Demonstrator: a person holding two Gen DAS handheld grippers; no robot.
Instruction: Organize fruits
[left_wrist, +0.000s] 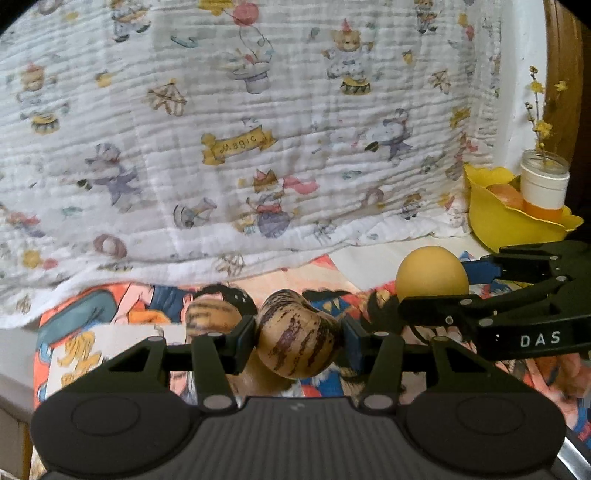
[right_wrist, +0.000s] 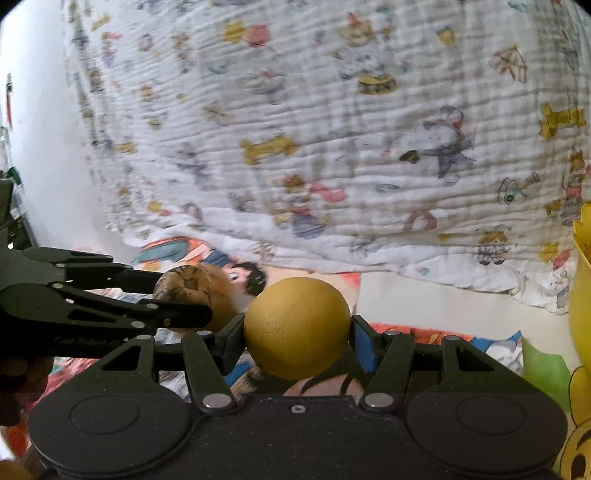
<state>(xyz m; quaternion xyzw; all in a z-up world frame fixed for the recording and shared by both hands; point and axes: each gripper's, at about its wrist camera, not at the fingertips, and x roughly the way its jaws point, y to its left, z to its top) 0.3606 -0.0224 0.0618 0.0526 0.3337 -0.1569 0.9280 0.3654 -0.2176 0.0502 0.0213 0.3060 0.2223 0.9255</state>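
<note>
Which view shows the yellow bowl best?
The left wrist view: the yellow bowl shows nearly whole at the right, holding an orange fruit, a white jar in front. The right wrist view catches only its edge.

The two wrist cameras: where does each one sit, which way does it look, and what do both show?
Left wrist: on the left gripper, looking forward and down past its striped fruit toward the printed blanket.
Right wrist: on the right gripper, looking past its yellow fruit toward that blanket.
Shared: both fruits, both grippers, the blanket, the yellow bowl.
</note>
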